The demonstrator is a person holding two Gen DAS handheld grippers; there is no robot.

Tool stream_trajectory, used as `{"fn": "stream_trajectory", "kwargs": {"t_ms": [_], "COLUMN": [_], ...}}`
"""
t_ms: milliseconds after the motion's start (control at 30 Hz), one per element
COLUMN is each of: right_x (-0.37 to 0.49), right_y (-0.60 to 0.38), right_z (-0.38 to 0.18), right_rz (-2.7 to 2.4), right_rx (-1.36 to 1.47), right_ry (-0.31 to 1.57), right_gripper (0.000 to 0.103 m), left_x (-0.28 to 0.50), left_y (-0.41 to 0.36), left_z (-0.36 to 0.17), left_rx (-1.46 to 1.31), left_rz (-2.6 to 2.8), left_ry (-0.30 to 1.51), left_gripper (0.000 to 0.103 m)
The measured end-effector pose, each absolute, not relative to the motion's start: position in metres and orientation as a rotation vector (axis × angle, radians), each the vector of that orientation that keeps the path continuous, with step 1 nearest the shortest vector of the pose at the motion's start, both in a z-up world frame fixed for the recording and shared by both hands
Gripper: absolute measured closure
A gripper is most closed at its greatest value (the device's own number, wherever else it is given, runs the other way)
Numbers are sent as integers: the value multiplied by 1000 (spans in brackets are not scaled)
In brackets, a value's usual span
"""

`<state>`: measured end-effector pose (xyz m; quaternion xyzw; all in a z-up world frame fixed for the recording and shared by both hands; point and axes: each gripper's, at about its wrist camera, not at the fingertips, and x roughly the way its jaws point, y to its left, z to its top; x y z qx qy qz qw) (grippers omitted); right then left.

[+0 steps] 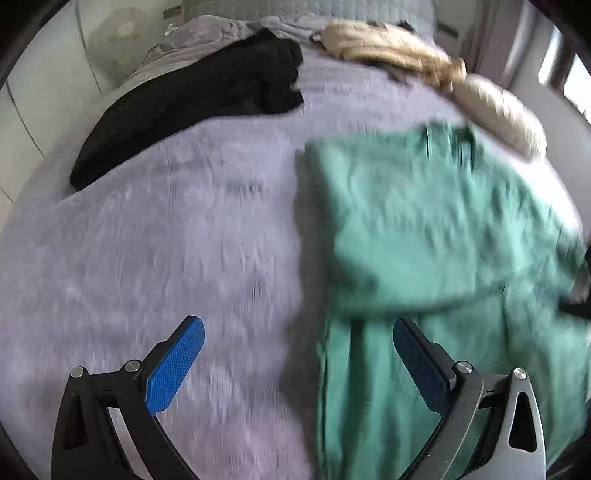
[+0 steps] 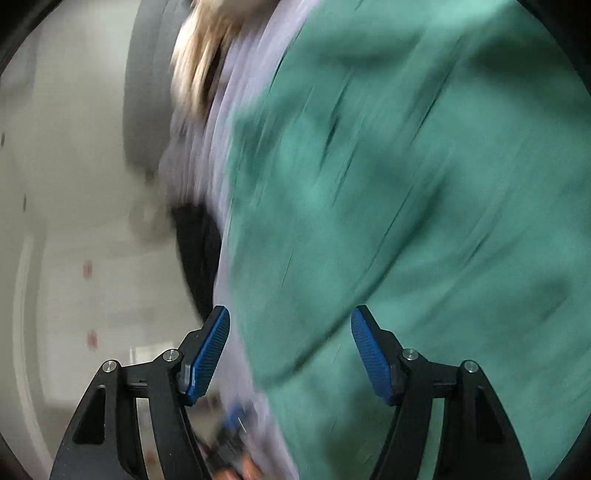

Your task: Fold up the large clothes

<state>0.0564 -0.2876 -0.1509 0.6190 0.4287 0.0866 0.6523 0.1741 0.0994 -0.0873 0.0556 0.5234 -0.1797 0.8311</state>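
A green garment (image 1: 424, 240) lies partly folded on the lilac bedspread (image 1: 166, 240), its upper part doubled over the lower part. My left gripper (image 1: 297, 332) is open and empty above the garment's left edge, near its lower half. In the right wrist view the green garment (image 2: 406, 184) fills most of the frame, blurred by motion. My right gripper (image 2: 290, 325) is open and empty just over the garment's edge.
A black garment (image 1: 192, 99) lies at the bed's far left. A beige garment (image 1: 399, 48) and a cream bundle (image 1: 502, 114) lie along the far right. A grey headboard (image 1: 295, 7) and white wall stand behind. The left gripper shows blurred at the bottom of the right wrist view (image 2: 232, 424).
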Motion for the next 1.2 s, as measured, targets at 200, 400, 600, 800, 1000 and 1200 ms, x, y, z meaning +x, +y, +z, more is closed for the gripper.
{"fn": "stream_trajectory", "kwargs": {"t_ms": [200, 400, 600, 800, 1000, 1200], "right_x": [122, 167, 192, 198, 173, 109], "right_y": [-148, -103, -84, -67, -94, -253], "right_z": [-177, -196, -191, -227, -181, -134], "right_rz": [417, 375, 453, 403, 445, -99], "right_rx": [1330, 1400, 1390, 1410, 1134, 975], "right_ry": [1116, 1072, 1055, 1178, 1256, 1034], "right_gripper": [31, 47, 100, 100, 62, 59], "left_x": [283, 315, 318, 321, 312, 276], "left_y": [58, 21, 29, 38, 50, 55], "left_z": [-130, -164, -147, -157, -126, -99], "left_rx": [35, 58, 72, 43, 85, 105], "left_rz": [-464, -510, -604, -592, -517, -492], "left_ry": [1210, 1304, 1238, 1248, 1170, 1095], "left_gripper": [0, 45, 97, 97, 97, 97]}}
